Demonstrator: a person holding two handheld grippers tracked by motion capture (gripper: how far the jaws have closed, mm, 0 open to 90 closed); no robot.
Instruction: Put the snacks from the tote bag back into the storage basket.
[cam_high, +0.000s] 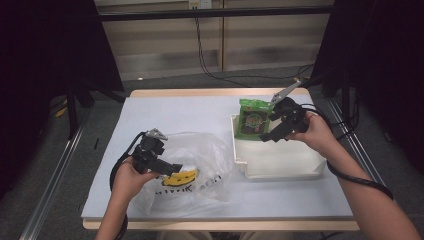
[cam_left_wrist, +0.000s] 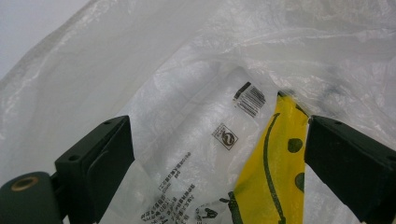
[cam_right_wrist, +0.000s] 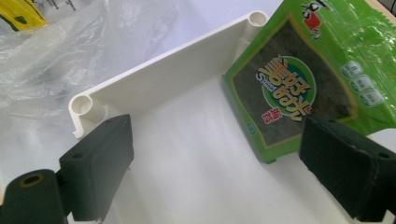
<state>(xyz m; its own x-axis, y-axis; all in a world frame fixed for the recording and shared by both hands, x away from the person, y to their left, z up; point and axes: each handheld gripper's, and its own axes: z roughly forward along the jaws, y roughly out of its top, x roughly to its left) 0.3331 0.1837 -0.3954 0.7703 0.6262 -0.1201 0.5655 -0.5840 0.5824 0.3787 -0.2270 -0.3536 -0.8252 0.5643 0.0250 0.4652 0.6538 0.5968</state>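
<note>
On the left of the worktop (cam_high: 165, 107), the left gripper (cam_high: 169, 170) lies low against a crumpled clear plastic bag (cam_high: 200, 155) with a yellow smiley print (cam_high: 181, 177). In the left gripper view its jaws stand wide apart with the bag's film (cam_left_wrist: 196, 140) and the yellow print (cam_left_wrist: 275, 168) lying between them; whether the pads press on the film cannot be told from that view.

To the right of the bag, just beside it, sits a white bin (cam_high: 280, 160). A green snack packet (cam_high: 252, 120) leans upright against the bin's far wall, at its left corner. The right gripper (cam_high: 270, 136) hovers over the bin right by the packet, jaws spread wide and gripping nothing. In the right gripper view the packet (cam_right_wrist: 299, 84) stands ahead of the jaws, its lower edge near the right one, with the bin's wall (cam_right_wrist: 163, 79) behind.
</note>
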